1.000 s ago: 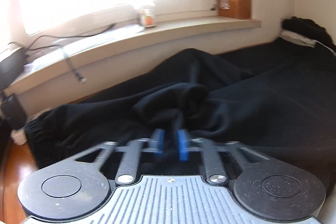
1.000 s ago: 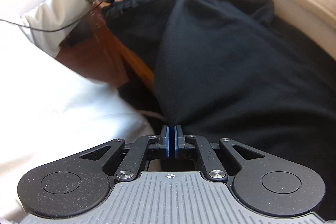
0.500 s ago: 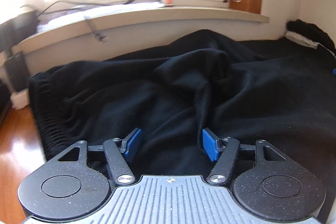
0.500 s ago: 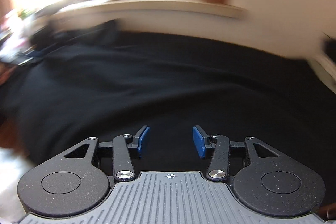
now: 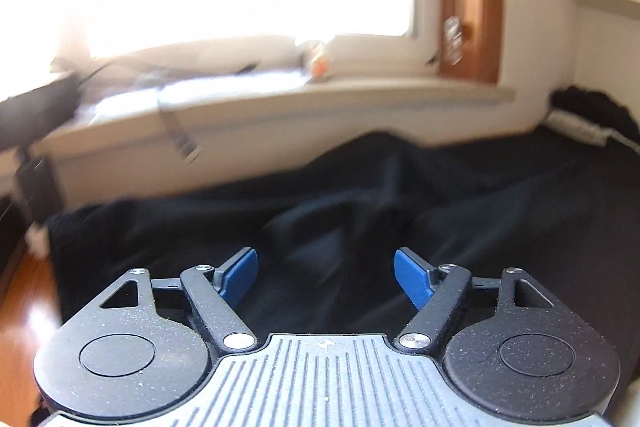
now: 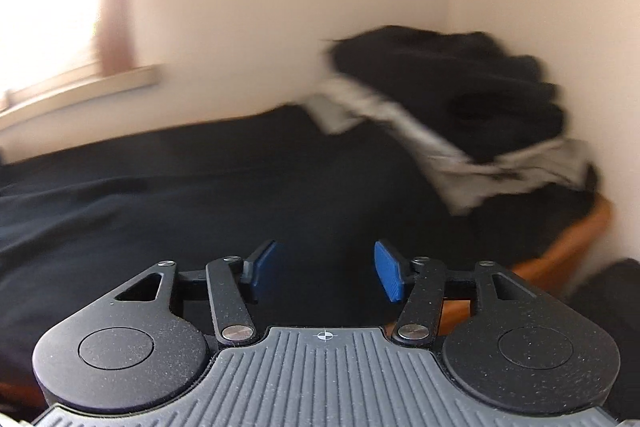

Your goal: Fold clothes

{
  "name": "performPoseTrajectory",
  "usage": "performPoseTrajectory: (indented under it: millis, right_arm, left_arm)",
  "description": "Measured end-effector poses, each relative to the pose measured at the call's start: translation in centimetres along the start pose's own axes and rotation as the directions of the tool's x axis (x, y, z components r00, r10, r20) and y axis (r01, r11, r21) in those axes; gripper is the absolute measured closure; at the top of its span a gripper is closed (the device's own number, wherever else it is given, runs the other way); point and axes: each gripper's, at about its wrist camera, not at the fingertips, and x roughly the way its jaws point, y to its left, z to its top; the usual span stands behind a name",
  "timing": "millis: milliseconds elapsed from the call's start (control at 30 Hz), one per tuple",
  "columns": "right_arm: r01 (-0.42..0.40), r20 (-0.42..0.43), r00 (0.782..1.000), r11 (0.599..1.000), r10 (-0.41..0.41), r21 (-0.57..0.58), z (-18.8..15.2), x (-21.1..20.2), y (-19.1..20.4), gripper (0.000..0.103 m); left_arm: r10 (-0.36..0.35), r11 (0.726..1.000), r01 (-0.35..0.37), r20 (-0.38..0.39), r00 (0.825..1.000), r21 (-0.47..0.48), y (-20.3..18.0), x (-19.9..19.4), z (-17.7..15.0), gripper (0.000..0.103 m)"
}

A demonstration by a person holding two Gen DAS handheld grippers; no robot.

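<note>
so the big black fabric garment [image 5: 400, 211] is lying spread across the dark surface under the pale windowsill [image 5: 280, 107], with a bunched ridge of wrinkles running up its middle toward the wall. it isn't flat, and no neat fold edge shows in either view, though the blur hides a lot of detail.

the left gripper [image 5: 326, 277] with the blue pads hangs just above the near part of that rumpled bit, jaws spread wide, nothing between them. the right gripper [image 6: 326, 269] is the same deal: blue pads wide apart, empty, pointing over the smoother stretch of the cloth toward the corner of the room.

in that corner sits a heap of black and grey-white clothes [image 6: 460, 107] stacked against the cream wall, well apart from both tools. my guess is it's parked there to keep the working area free. whether it's a done pile or a to-do pile i can't tell, it looks pretty loose.

both tools being wide and low over the cloth reads to me like they're between grabs, but it could equally be just after a let-go.
</note>
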Motion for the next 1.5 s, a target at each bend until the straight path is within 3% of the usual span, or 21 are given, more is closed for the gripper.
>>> performPoseTrajectory:
  millis: [100,333,467,500,533,600,667,800,900,967,1067,1133,1233,1367,1500]
  right_arm:
    - [0.056,0.002,0.998,0.997,-0.057,0.048,-0.7,0.6,-1.9,0.047]
    - [0.086,-0.027,0.996,0.98,-0.082,0.181,-2.4,2.5,-5.4,0.041]
    - [0.045,0.006,0.999,0.948,-0.049,0.316,-2.5,2.6,-6.9,0.041]
    - [0.06,0.017,0.998,0.949,-0.069,0.31,-2.4,2.6,-6.9,0.046]
    - [0.081,0.028,0.995,0.951,-0.093,0.3,-2.3,2.6,-6.8,0.066]
    - [0.147,0.031,0.986,0.95,-0.162,0.277,-2.2,2.7,-6.5,0.076]
    - [0.206,0.063,0.971,0.941,-0.23,0.269,-2.1,2.5,-6.0,0.075]
    - [0.175,0.141,0.967,0.958,-0.211,0.229,-1.0,2.2,-3.9,0.063]
    - [0.056,0.147,0.986,0.989,-0.077,0.138,0.1,3.0,0.0,0.052]
    - [-0.073,0.117,0.991,0.995,0.065,0.062,0.9,3.7,3.6,0.046]
    - [-0.247,0.063,0.967,0.968,0.249,-0.036,1.8,4.7,9.4,0.038]
    - [-0.325,0.037,0.944,0.942,0.329,-0.079,2.5,5.2,13.0,0.026]
    - [-0.411,-0.012,0.91,0.899,0.414,-0.15,3.3,6.0,17.9,0.02]
    - [-0.478,-0.137,0.879,0.838,0.458,-0.264,3.7,7.8,23.2,0.016]
    - [-0.513,-0.18,0.858,0.81,0.48,-0.284,3.2,8.8,24.6,0.01]
  left_arm:
    - [-0.077,0.997,0.077,0.018,0.997,0.003,-2.4,1.4,1.0,0.015]
    - [-0.159,0.985,0.161,-0.042,0.986,0.054,-6.2,5.9,0.7,0.015]
    - [-0.136,0.988,0.143,-0.113,0.984,0.064,-6.7,6.9,0.0,0.014]
    - [-0.136,0.987,0.143,-0.107,0.985,0.065,-6.7,6.9,0.0,0.013]
    - [-0.133,0.988,0.14,-0.107,0.985,0.064,-6.6,6.9,-0.1,0.012]
    - [-0.123,0.99,0.13,-0.11,0.986,0.059,-6.5,7.0,-0.1,0.01]
    - [-0.113,0.991,0.121,-0.115,0.987,0.061,-6.6,7.2,-0.1,0.008]
    - [-0.101,0.991,0.112,-0.125,0.987,0.077,-6.7,7.2,0.0,0.005]
    - [-0.093,0.99,0.105,-0.133,0.987,0.09,-6.9,7.3,-0.1,0.003]
    - [-0.091,0.99,0.104,-0.139,0.986,0.095,-7.0,7.4,-0.1,0.002]
    - [-0.092,0.99,0.107,-0.15,0.984,0.097,-7.1,7.6,-0.1,0.0]
    - [-0.089,0.99,0.105,-0.155,0.984,0.099,-7.1,7.7,-0.1,0.0]
    - [-0.085,0.99,0.102,-0.158,0.984,0.101,-7.2,7.8,-0.1,0.0]
    - [-0.086,0.99,0.102,-0.16,0.983,0.098,-7.1,7.8,-0.1,0.0]
    - [-0.086,0.99,0.104,-0.168,0.982,0.097,-7.1,7.9,-0.1,0.0]
